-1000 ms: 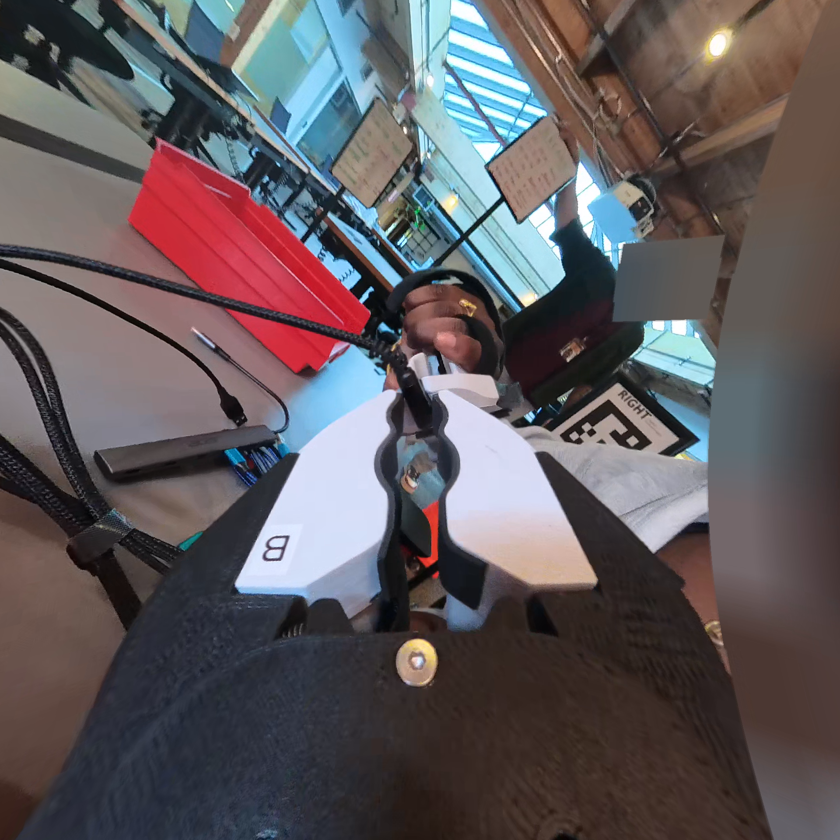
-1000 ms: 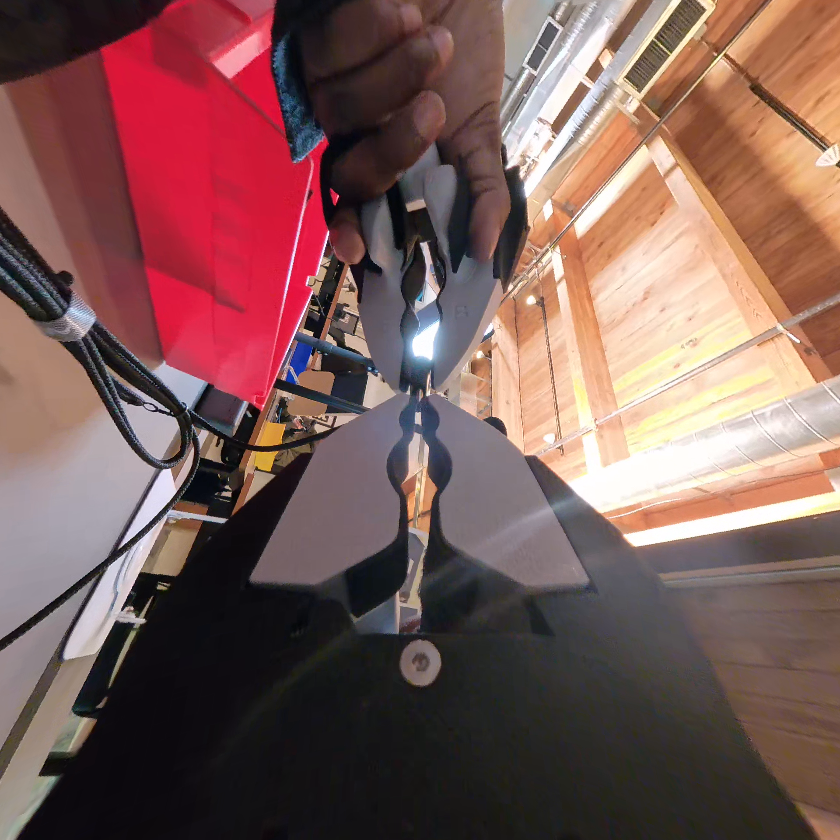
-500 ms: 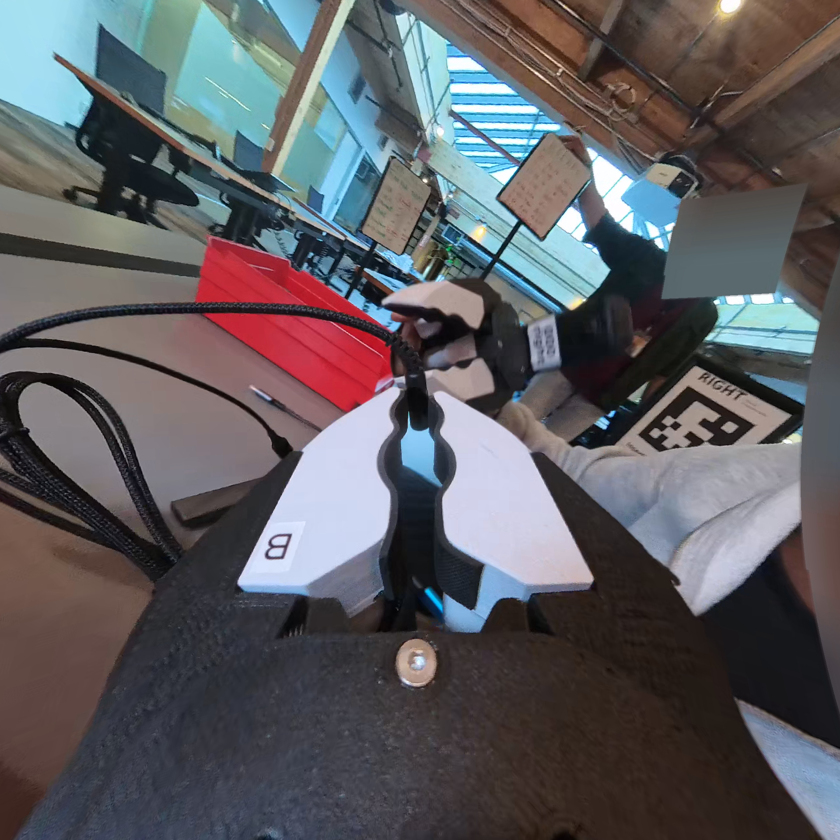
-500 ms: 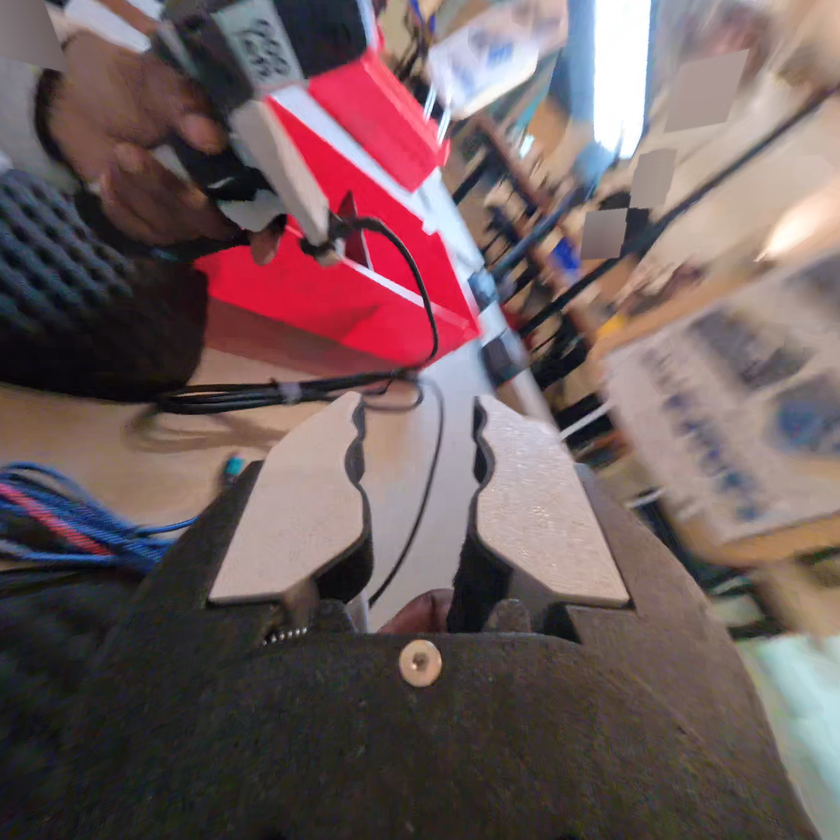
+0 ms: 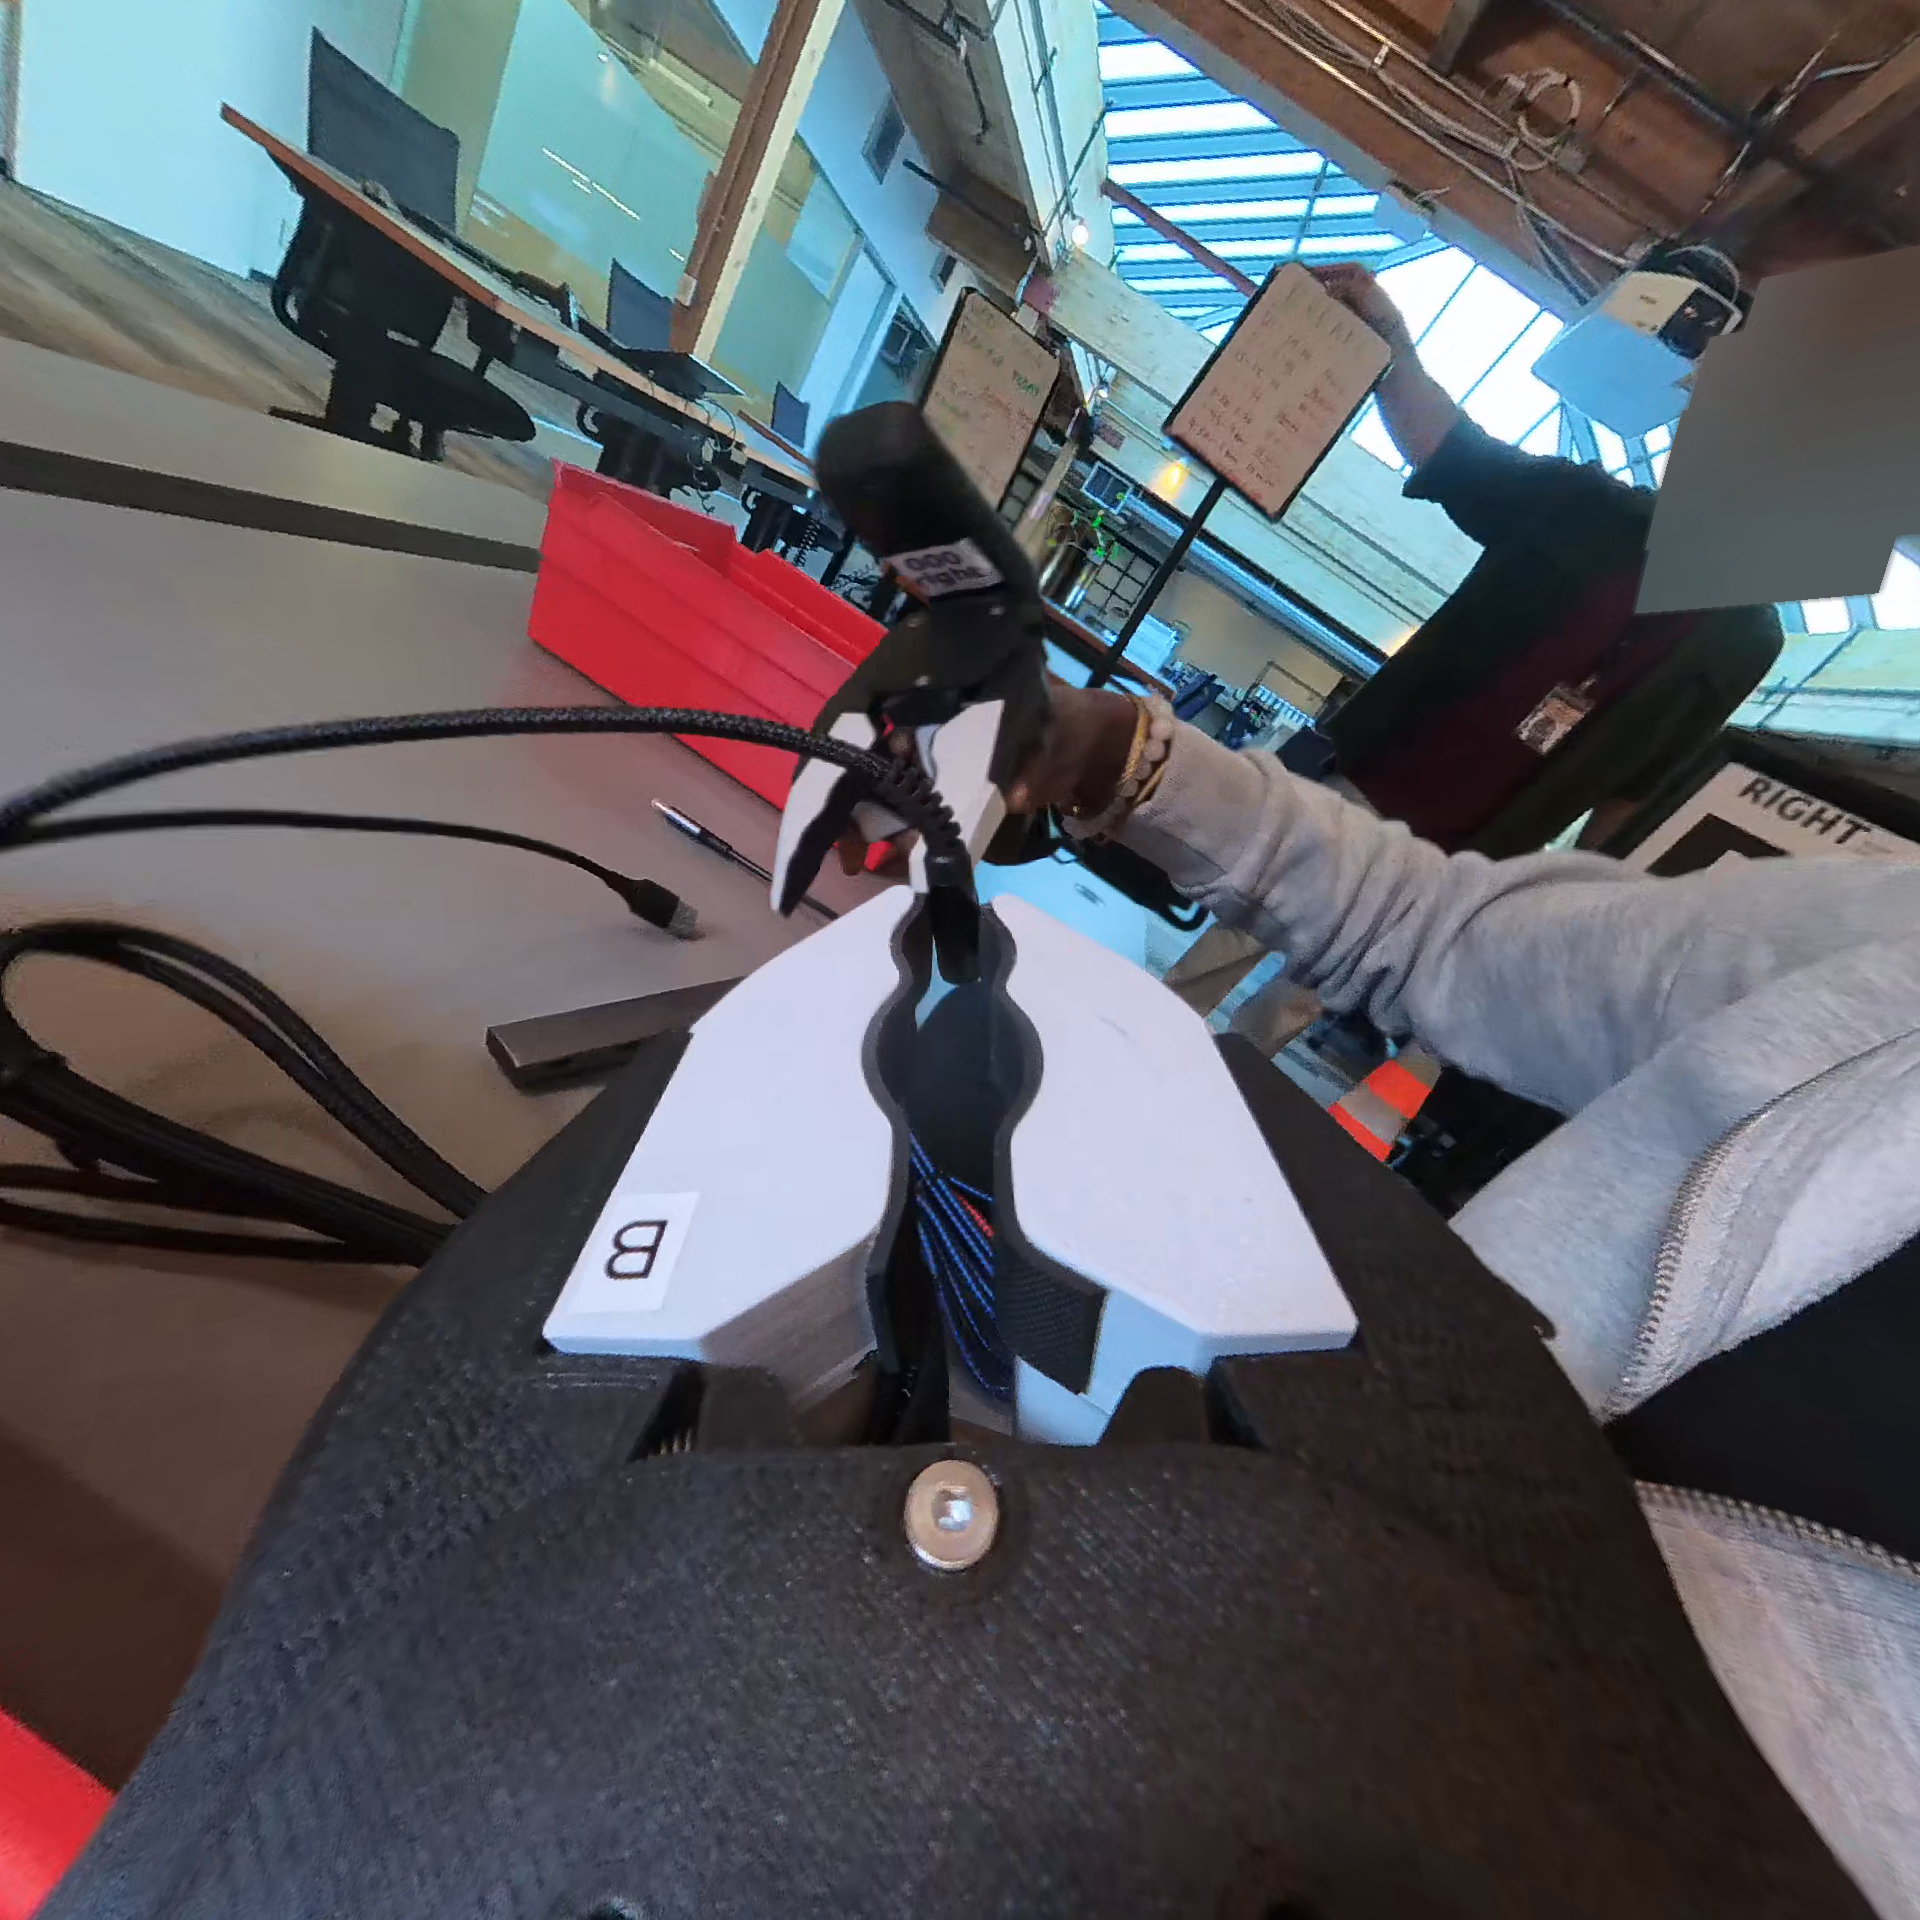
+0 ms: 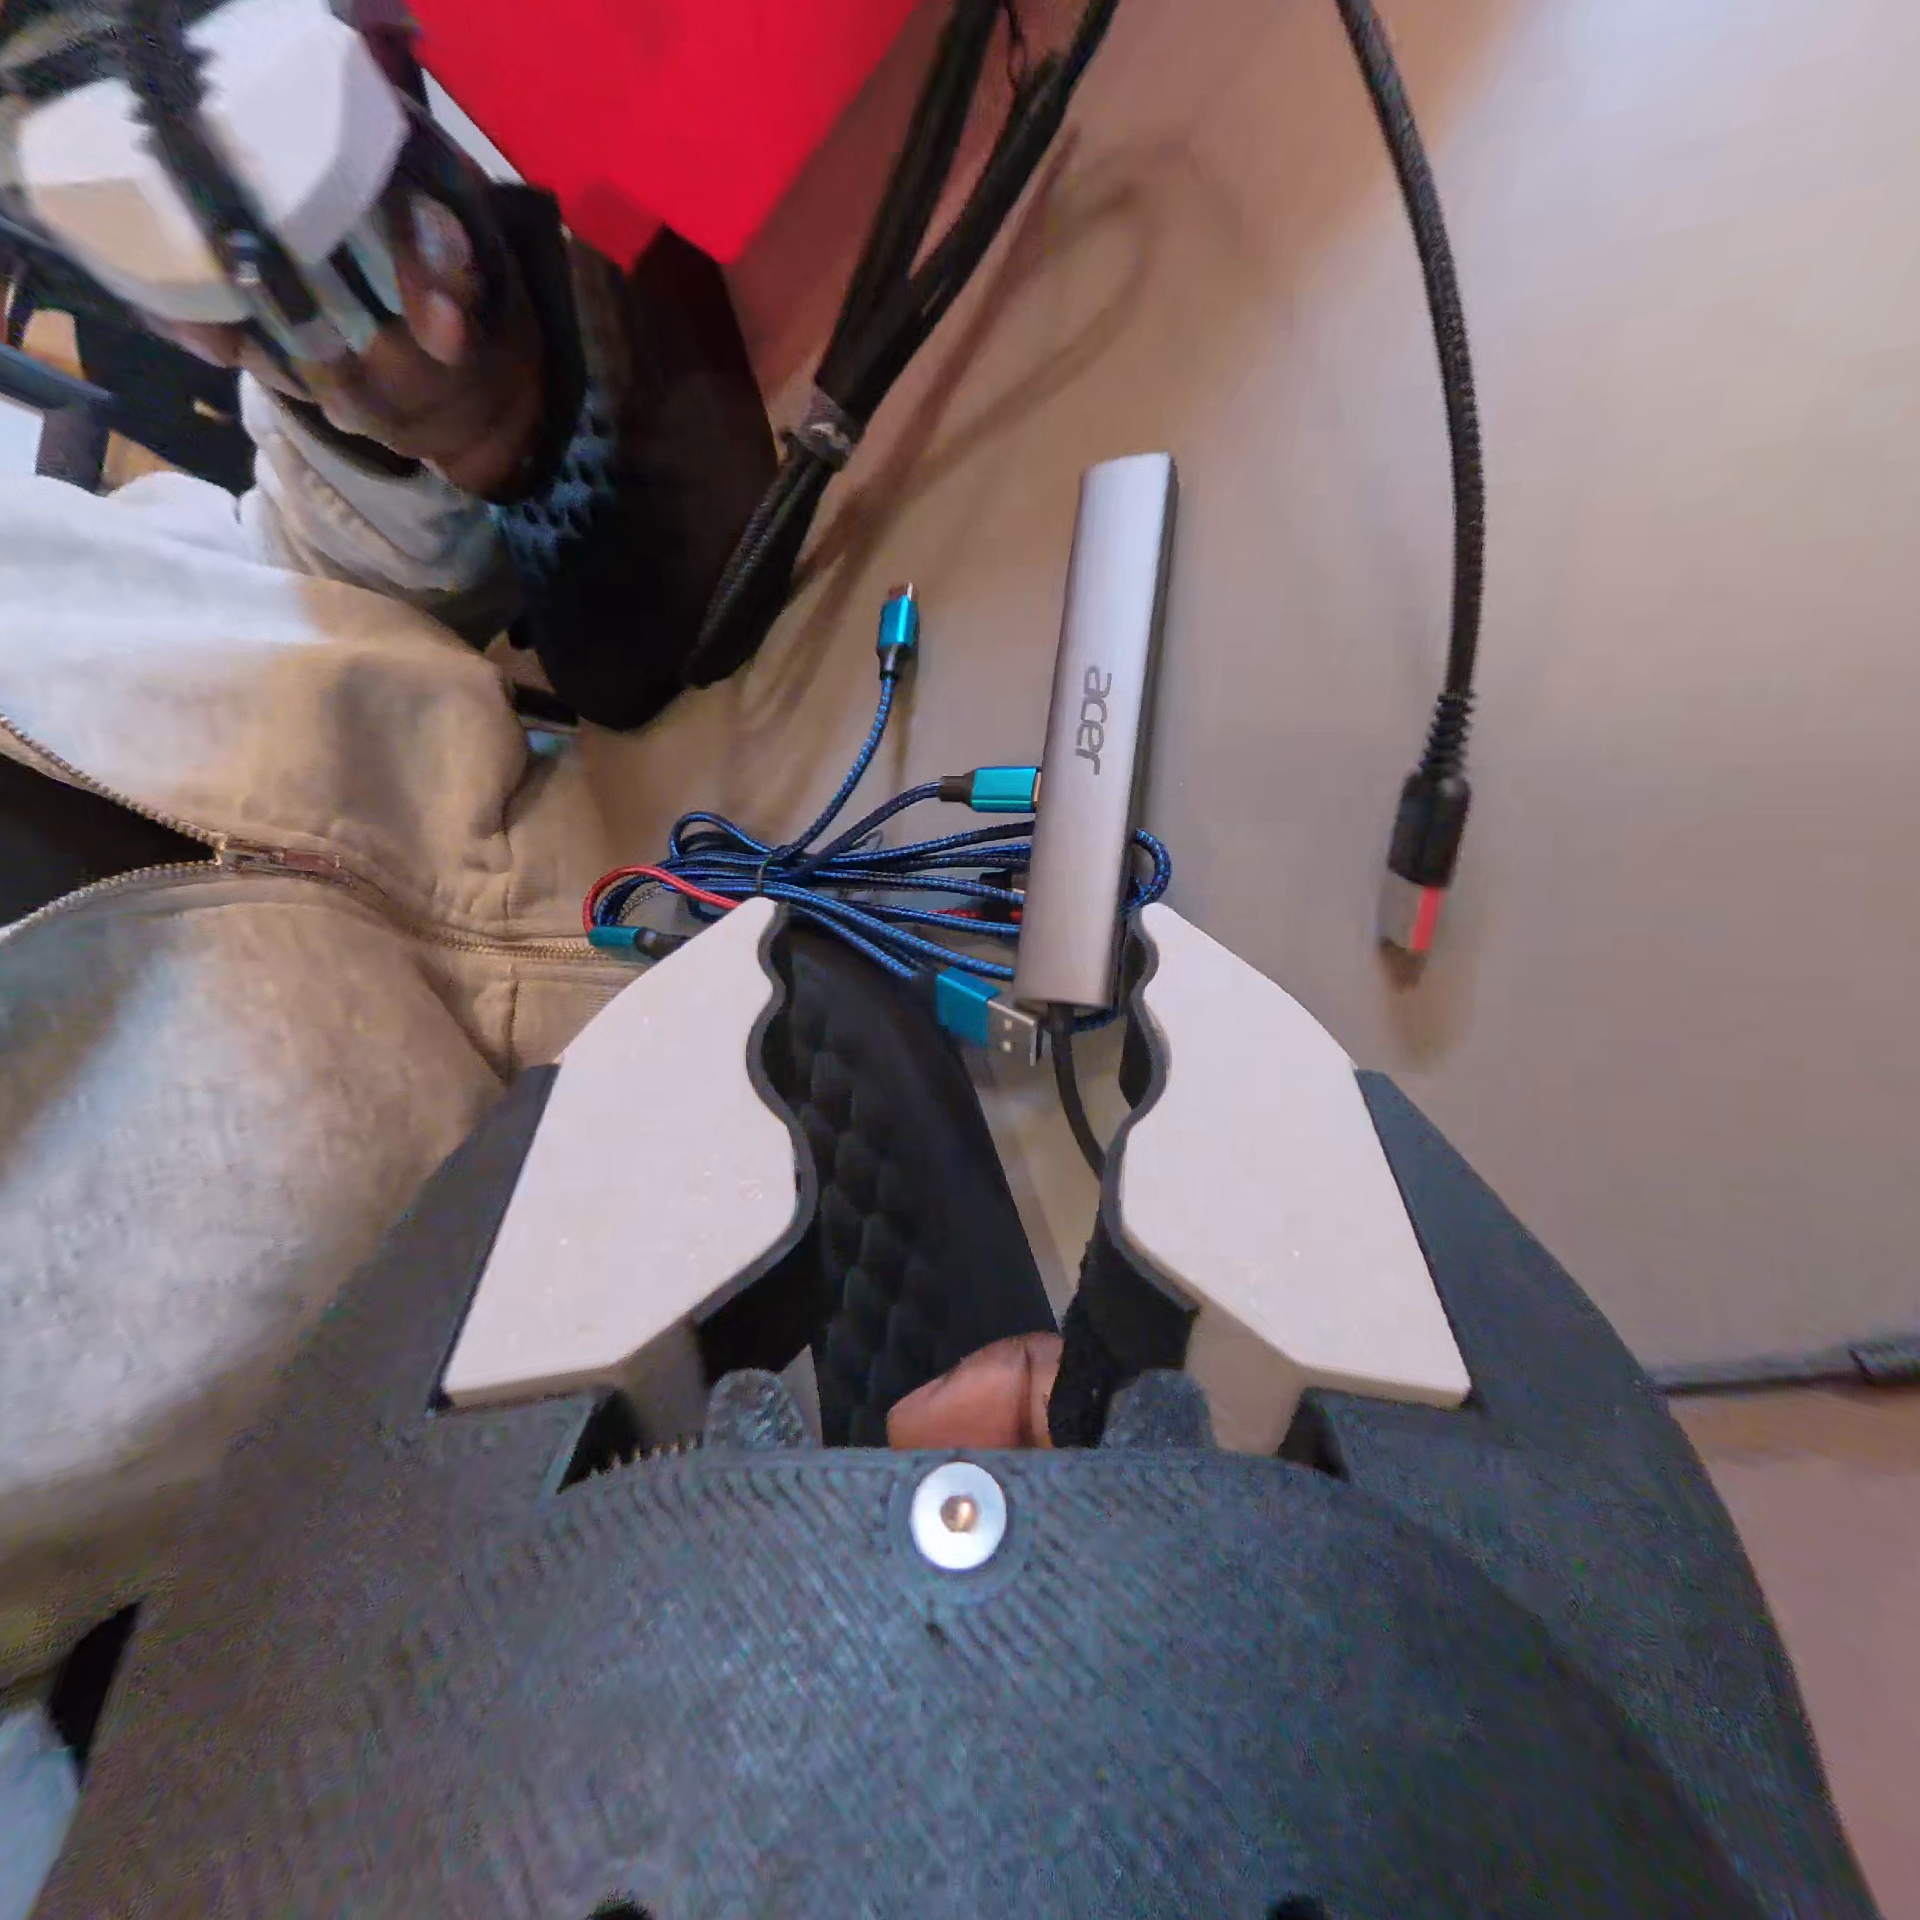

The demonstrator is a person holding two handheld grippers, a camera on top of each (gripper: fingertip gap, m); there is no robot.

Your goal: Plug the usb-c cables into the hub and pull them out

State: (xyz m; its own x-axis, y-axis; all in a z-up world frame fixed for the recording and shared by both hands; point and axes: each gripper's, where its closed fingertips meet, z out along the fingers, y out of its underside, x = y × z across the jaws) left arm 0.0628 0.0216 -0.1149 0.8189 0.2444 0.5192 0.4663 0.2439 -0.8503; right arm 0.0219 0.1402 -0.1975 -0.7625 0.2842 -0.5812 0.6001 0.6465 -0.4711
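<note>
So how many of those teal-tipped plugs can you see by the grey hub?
4: one loose plug left of the hub, one against its side, one near its lower end, one half-hidden. Others may hide underneath.

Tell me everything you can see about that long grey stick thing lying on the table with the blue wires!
That is the hub, a slim bar that looks like grey metal, with printing on its top face. It lies flat on the tan table. One teal-tipped blue cable looks plugged into its side. It rests across the bundle of blue and red wires. A thin black cord leaves its near end. The right claw hovers open above that end, not touching it.
</note>
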